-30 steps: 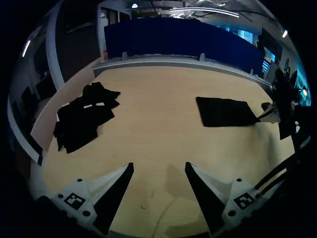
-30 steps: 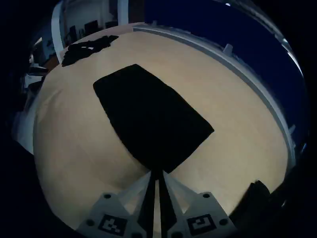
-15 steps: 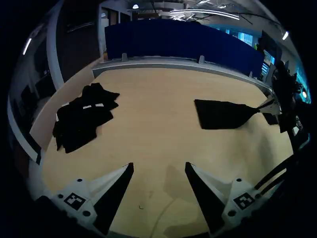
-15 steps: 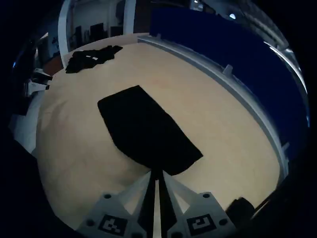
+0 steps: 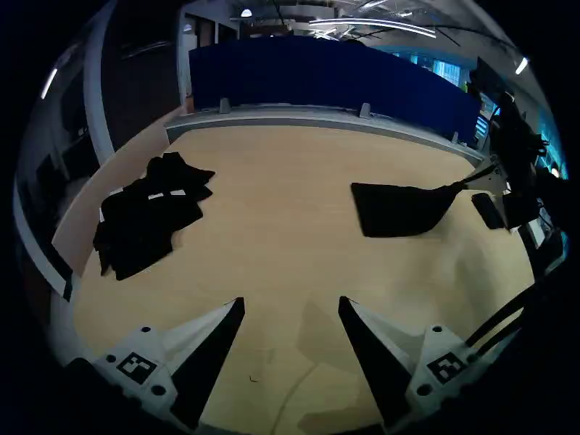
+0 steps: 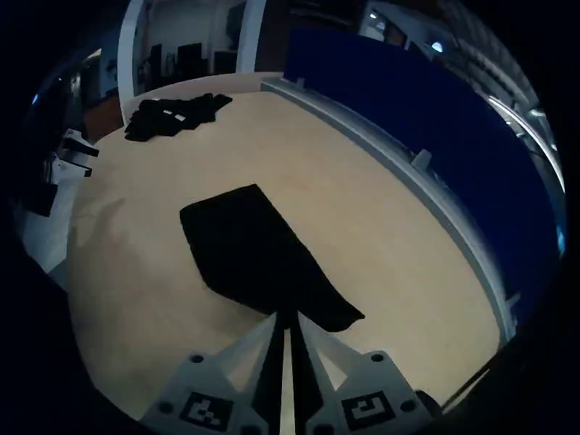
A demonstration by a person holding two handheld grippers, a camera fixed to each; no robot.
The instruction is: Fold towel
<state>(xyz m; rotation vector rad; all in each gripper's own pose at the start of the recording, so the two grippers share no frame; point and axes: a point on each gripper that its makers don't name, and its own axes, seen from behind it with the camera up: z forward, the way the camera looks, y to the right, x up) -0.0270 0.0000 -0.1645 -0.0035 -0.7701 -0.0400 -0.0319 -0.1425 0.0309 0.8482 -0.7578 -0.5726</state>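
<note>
Two grippers: R gripper (image 6: 290, 317) pinches towel (image 6: 246, 246) corner, raised — L gripper (image 5: 290, 301) spread over table (image 5: 290, 174), dark pile (image 5: 145, 217) near.

The left gripper view looked across the table (image 5: 290, 167) from well back, while the right gripper view faced close along the towel (image 6: 246, 250), both sharing that towel and the cloth pile (image 6: 174, 116).

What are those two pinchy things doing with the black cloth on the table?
A person is folding a black towel on a wooden table with two hand-held grippers. The right gripper is shut on one corner of the towel and holds it up off the table, while the rest lies flat. The left gripper is open over bare table, holding nothing. A pile of other black cloths lies apart from the towel.
</note>
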